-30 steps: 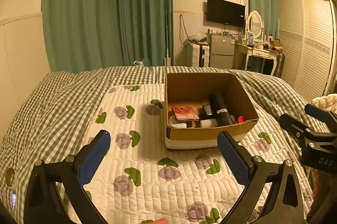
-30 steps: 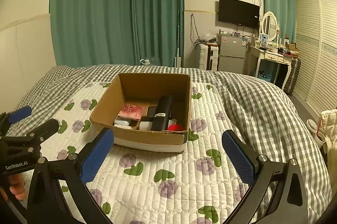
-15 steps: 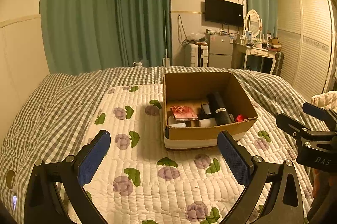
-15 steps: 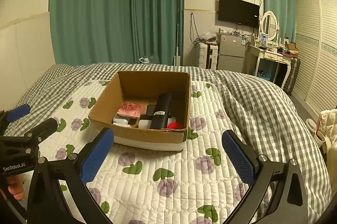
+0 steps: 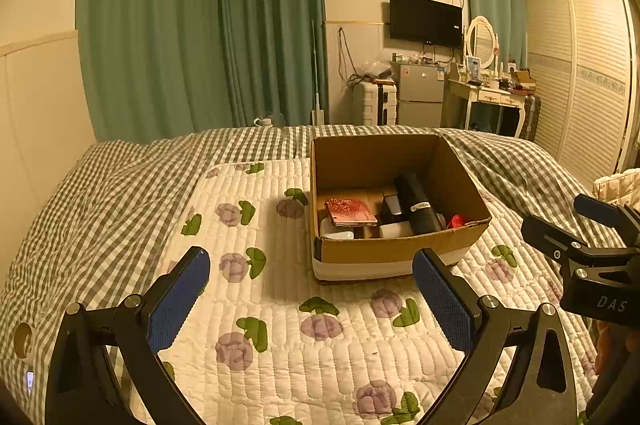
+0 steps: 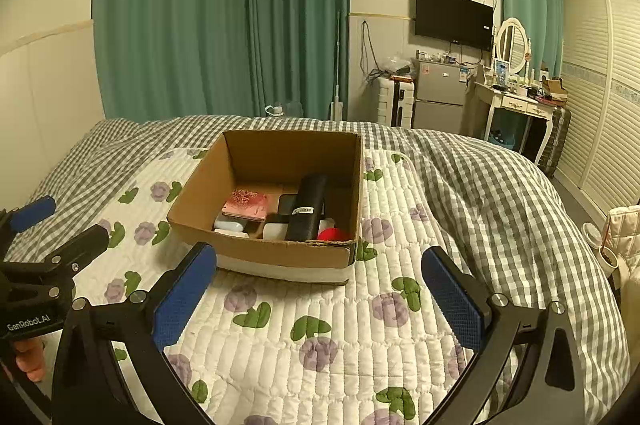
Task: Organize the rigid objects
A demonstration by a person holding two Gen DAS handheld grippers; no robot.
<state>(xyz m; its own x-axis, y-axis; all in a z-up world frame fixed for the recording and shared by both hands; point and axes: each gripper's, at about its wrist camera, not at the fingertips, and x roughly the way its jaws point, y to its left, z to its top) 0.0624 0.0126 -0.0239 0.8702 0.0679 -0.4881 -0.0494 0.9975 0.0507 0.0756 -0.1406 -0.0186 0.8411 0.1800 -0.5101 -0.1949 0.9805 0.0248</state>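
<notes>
Holding my left tool [image 5: 311, 299] and right tool [image 6: 319, 291] wide and empty, since everything's seemingly packed in the cardboard box [image 6: 280, 252] already.

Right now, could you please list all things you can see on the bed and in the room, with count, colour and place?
cardboard box: 1, brown, open, on the quilt
black case: 1, black, long, inside the box, leaning over other items
pink case: 1, pink with red pattern, inside the box, left part
white items: a few, white, at the box bottom near the front wall; exact count cannot be told
red object: 1, red, front right corner of the box
quilt: 1, white with purple flowers, on the bed
checked blanket: 1, grey and white, under the quilt
curtains: green, far wall
television: 1, black, on the wall
left gripper: 1, black with blue pads, open, empty
right gripper: 1, black with blue pads, open, empty
</notes>
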